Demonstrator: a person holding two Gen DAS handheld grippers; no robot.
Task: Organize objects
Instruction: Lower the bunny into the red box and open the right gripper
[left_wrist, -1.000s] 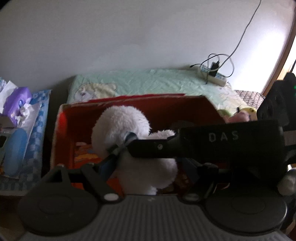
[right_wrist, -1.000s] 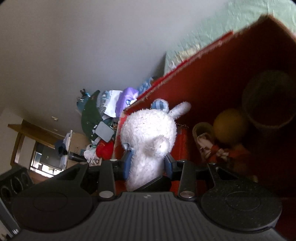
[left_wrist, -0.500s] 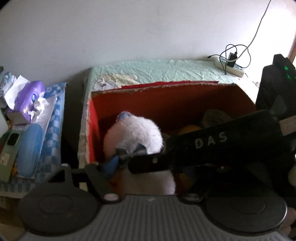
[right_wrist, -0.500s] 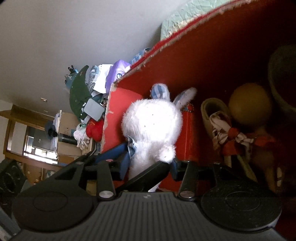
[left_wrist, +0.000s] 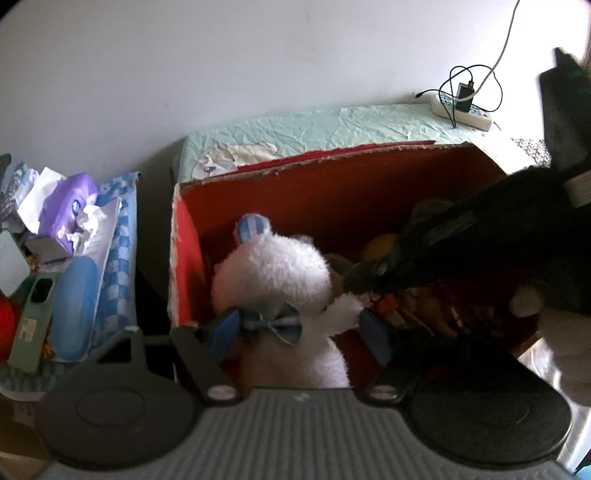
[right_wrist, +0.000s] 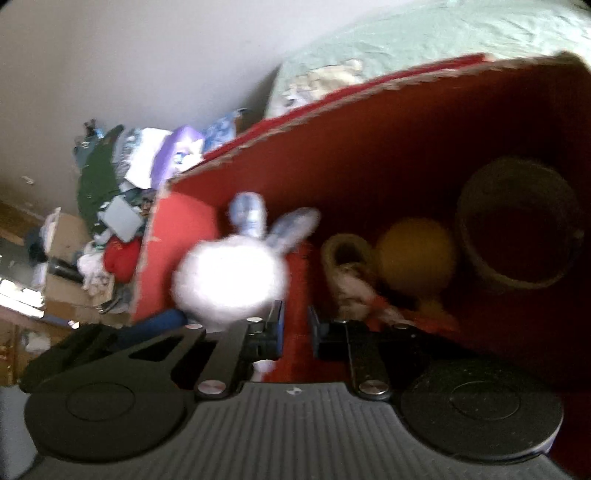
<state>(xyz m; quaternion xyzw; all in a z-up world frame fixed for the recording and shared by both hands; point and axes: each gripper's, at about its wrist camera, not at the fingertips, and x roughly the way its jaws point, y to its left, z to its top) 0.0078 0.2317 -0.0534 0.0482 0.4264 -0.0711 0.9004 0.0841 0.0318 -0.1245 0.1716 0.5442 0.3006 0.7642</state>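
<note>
A white plush rabbit (left_wrist: 280, 280) with blue striped ears and a bow tie sits inside the red cardboard box (left_wrist: 332, 181), at its left end. My left gripper (left_wrist: 299, 332) has its blue pads on either side of the rabbit's neck and body, holding it. In the right wrist view the rabbit (right_wrist: 229, 280) lies to the left of my right gripper (right_wrist: 295, 332), whose fingers stand close together with nothing between them. The right gripper's dark body (left_wrist: 480, 240) crosses the box in the left wrist view.
The box also holds a yellow ball (right_wrist: 415, 254), a small shoe (right_wrist: 347, 258) and a round basket (right_wrist: 517, 225). A cluttered side table with a purple tissue pack (left_wrist: 66, 206) stands left. A power strip (left_wrist: 461, 110) lies on the green sheet behind.
The right gripper has let go of the rabbit, closed and pulled back to the right. The rabbit has sunk lower into the box, still between the left gripper's pads.
</note>
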